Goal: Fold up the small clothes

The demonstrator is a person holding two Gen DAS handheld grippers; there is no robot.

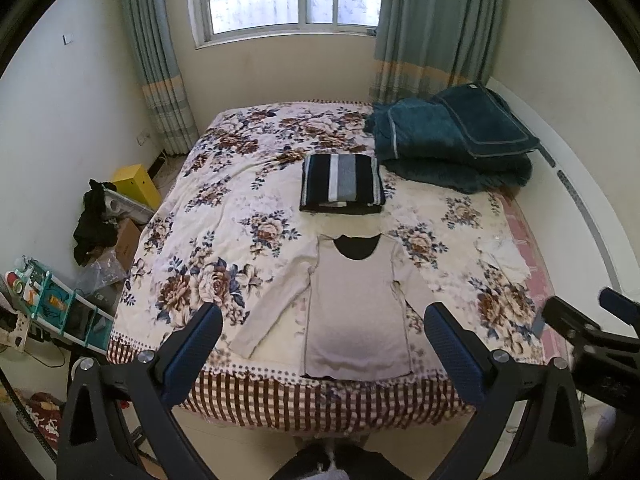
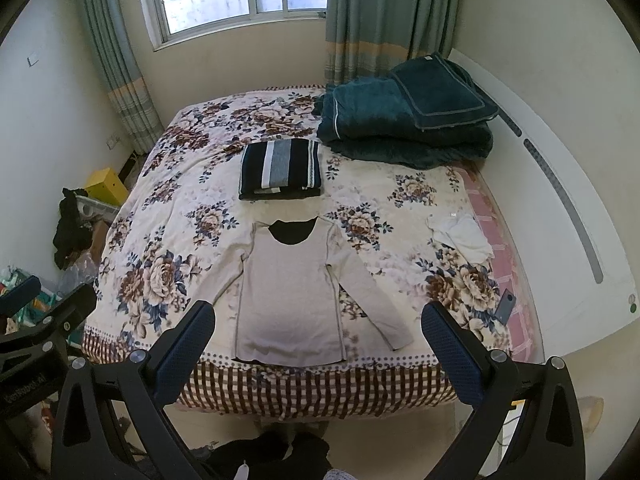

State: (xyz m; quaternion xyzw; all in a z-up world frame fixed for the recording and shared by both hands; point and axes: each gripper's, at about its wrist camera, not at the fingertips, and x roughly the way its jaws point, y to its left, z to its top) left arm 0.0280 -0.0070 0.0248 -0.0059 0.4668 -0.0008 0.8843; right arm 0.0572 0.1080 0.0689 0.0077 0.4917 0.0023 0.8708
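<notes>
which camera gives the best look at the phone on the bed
The right wrist view: the phone lies in plain sight near the bed's right edge. In the left wrist view the right tongs hide most of it, leaving a sliver.

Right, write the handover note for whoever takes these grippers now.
Left gripper: open, empty, hovering off the bed's near edge.
Right gripper: open, empty, likewise.
Beige long-sleeved top: flat on the floral bedspread, sleeves spread, unfolded.
Dark striped folded garment: done, just beyond it.
White crumpled cloth: by the bed's right edge, unfolded.
Left: fold the top, then probably the white cloth.
</notes>
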